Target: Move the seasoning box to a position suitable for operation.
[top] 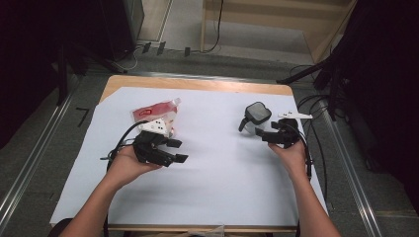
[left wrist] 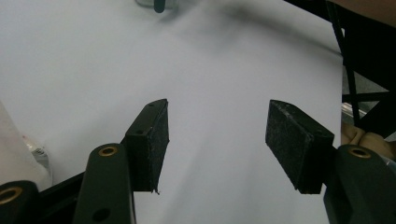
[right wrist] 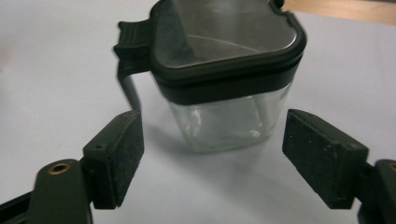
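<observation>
So the whole thing sits on a wooden tabletop (top: 197,83) mostly covered by a big white sheet (top: 207,168), with bare wood showing only along the far edge. Around it the room is dim: grey floor, metal rails running down both sides, black cables snaking off on the right, and some light wooden furniture at the back. The clear glass jar (right wrist: 224,116) with the dark lid and flip tab stands upright on the sheet toward the right side, lid on. The right hand-held gripper (right wrist: 215,158) is right up against it from the near side, jaws spread apart with the jar just ahead of and between the pads, and neither pad is pressing on the glass. The left hand-held gripper (left wrist: 217,140) is over on the left part of the sheet, jaws parted with plain white sheet between them, holding nothing. Just behind it in the high view lies a red and white pouch (top: 155,111), well apart from the jar.
</observation>
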The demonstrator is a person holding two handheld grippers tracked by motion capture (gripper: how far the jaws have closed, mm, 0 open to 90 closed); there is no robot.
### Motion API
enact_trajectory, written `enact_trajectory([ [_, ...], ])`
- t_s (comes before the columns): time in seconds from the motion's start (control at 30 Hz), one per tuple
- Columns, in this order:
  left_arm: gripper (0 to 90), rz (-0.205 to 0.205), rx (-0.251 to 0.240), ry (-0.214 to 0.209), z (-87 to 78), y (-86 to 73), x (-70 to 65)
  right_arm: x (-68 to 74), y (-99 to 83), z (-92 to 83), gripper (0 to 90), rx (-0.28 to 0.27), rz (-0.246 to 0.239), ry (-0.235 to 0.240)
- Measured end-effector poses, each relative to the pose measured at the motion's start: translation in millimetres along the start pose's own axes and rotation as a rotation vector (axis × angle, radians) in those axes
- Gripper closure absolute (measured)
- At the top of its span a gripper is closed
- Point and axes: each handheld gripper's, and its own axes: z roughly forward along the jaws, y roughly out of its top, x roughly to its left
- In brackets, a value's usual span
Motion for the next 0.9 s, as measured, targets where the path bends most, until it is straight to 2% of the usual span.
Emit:
enact_trajectory([
  [0.1,40.5,0.005,0.023,0.012,0.2,-2.0,-0.1,-2.9,2.8,6.7,18.7,0.012,-0.009,-0.005],
  [0.13,40.5,0.002,0.019,0.011,0.2,-2.4,-0.3,-4.5,3.3,9.4,17.1,0.016,-0.010,0.010],
  [0.3,40.5,-0.003,0.023,0.014,0.2,-4.3,-1.6,-9.5,3.3,22.2,16.5,0.026,-0.008,0.018],
  [0.33,40.7,-0.001,0.024,0.017,0.2,-5.3,-2.1,-10.4,3.8,27.0,14.1,0.039,-0.011,0.038],
  [0.43,41.0,-0.002,0.019,0.018,0.6,-5.4,-2.6,-10.4,5.0,31.2,14.4,0.038,-0.023,0.027],
  [0.47,41.0,-0.002,0.016,0.016,0.9,-5.4,-2.7,-10.1,6.6,34.7,14.1,0.029,-0.028,0.015],
  [0.57,41.0,-0.001,0.023,0.015,2.5,-5.4,-2.7,-10.0,7.7,37.7,13.6,0.010,-0.023,0.022],
  [0.67,41.0,0.004,0.028,0.011,4.5,-4.8,-2.0,-9.4,8.7,42.4,13.2,-0.002,-0.047,0.015],
  [0.73,40.8,0.003,0.020,0.000,7.0,-4.0,-2.2,-7.3,8.5,44.9,12.1,-0.015,-0.048,0.000],
  [0.9,40.6,0.010,0.035,-0.010,13.1,-3.1,-4.1,-1.7,8.2,51.8,12.8,-0.059,-0.067,-0.037],
])
